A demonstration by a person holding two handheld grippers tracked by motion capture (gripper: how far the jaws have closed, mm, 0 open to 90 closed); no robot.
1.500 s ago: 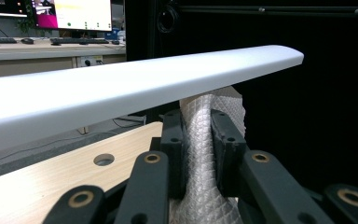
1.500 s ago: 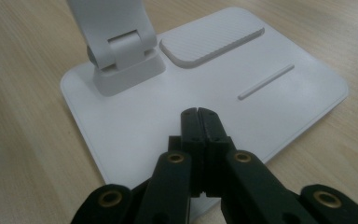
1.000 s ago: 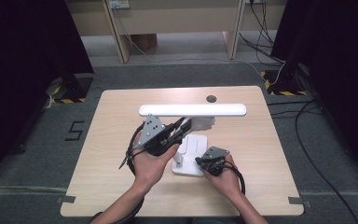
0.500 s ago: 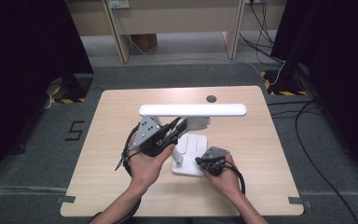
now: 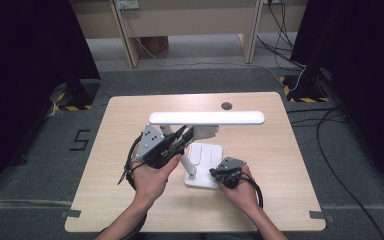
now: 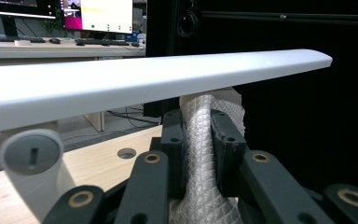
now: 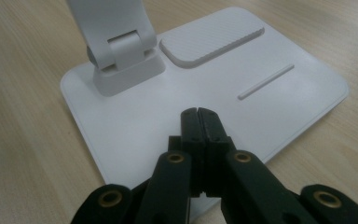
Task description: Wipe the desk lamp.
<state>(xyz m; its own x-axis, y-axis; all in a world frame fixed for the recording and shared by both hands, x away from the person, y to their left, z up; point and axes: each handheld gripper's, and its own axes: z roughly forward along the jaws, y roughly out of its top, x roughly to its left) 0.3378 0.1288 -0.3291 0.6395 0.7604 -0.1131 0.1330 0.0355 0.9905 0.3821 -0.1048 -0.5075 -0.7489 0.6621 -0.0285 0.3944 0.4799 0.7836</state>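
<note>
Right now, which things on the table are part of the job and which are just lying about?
In the job:
white desk lamp
white cloth, clamped in the left tool
right tool, shut on nothing, pressing the lamp's base

Lying about:
floor cables

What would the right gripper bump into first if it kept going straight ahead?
Probably the white lamp base: the right gripper, jaws shut, points down at its flat top, apparently at or just above it. Farther along stands the hinge.
</note>
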